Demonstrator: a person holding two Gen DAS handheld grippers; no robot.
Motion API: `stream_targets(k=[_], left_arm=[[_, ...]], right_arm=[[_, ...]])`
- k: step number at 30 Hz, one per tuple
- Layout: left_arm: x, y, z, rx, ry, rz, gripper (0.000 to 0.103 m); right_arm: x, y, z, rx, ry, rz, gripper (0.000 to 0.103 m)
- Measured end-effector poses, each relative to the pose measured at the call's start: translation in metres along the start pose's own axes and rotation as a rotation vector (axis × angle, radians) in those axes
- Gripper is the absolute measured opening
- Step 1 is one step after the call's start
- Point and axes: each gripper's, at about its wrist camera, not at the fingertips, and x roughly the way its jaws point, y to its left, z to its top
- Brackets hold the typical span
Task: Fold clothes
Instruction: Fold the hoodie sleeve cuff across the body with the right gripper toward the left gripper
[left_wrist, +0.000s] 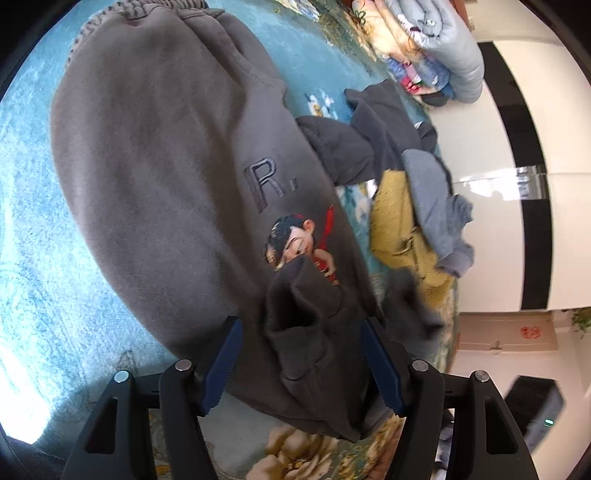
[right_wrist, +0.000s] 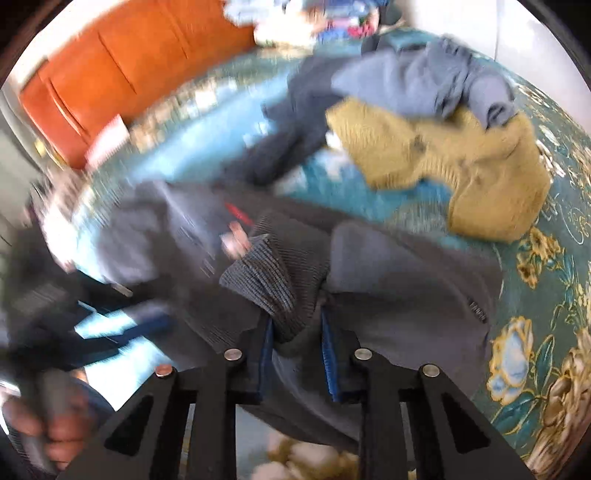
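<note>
Teal floral bedding (left_wrist: 29, 206) covers the bed that carries all the clothes.

On it, the left gripper (left_wrist: 301, 363) has its jaws well apart. A ribbed cuff (left_wrist: 295, 295) of the grey sweatshirt (left_wrist: 147, 166) bunches up between the blue pads (left_wrist: 221, 369); the cloth lies in the gap, and the pads do not appear to press on it. The sweatshirt spreads away from the jaws across the bedding, with a stitched letter R (left_wrist: 264, 182) and a cartoon figure (left_wrist: 299, 240) on its chest, the cuff lying partly over the figure.

The right gripper (right_wrist: 295, 354) has its jaws drawn close and clamped on a ribbed cuff (right_wrist: 266, 273) of the same grey sweatshirt (right_wrist: 406, 295), the knit bulging up out of the narrow gap between the blue pads (right_wrist: 327, 354). This view is blurred, so finer detail is lost. At its lower left, a hand (right_wrist: 55, 424) grips a handle.

Beyond the sweatshirt lies a heap of other clothes: a mustard knitted garment (left_wrist: 399, 229), a blue-grey garment (left_wrist: 432, 199) draped over it, and a dark grey garment (left_wrist: 369, 129) beside them. Further off, folded quilts (left_wrist: 428, 44) are stacked at the far edge of the bed. An orange wooden headboard (right_wrist: 122, 66) shows in the right wrist view, and a white wall with a black band (left_wrist: 524, 147) in the left.
</note>
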Motion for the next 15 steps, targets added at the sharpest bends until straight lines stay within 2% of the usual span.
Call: stream_targets(k=[2, 4, 7, 10, 15], left_arm=[[-0.008, 0.005, 0.003, -0.031, -0.028, -0.050, 0.070], [-0.015, 0.012, 0.006, -0.079, -0.057, -0.090, 0.070], [-0.019, 0.022, 0.008, -0.138, -0.063, -0.114, 0.070], [-0.019, 0.021, 0.008, -0.131, -0.053, -0.103, 0.070], [-0.010, 0.010, 0.006, -0.071, -0.018, -0.065, 0.070]], right_arm=[[-0.018, 0.014, 0.006, -0.025, -0.054, 0.038, 0.025], [-0.021, 0.029, 0.009, -0.067, -0.063, 0.064, 0.025], [0.010, 0.050, 0.001, -0.142, 0.020, 0.046, 0.025], [0.055, 0.053, -0.013, -0.144, 0.134, 0.020, 0.025], [0.063, 0.053, -0.018, -0.154, 0.165, 0.024, 0.031]])
